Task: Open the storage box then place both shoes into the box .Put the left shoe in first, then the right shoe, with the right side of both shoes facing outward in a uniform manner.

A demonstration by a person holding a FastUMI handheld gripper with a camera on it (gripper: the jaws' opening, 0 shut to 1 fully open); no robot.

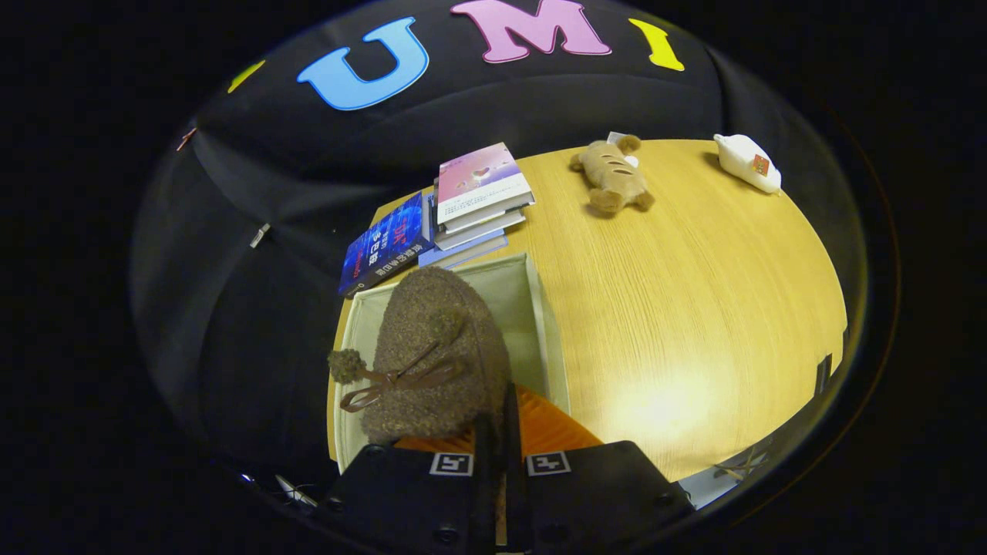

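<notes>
The place was a staged recording booth, not a lived-in room. Black cloth (254, 254) hung as a wall behind and beside a light wooden table (694, 308), pinned with small clips. Household props sat on the table like a mock home: beyond the gripper's fingers, a stack of books (478, 196) with a blue book (385, 247) beside it; farther off, a brown plush toy (613, 176) and a white object (746, 162) too small to identify. Just ahead of the gripper (497, 432), whose fingers were nearly closed around the heel of a fuzzy brown shoe (436, 347), an open cream fabric storage box (540, 316) stood at the table's near corner.
</notes>
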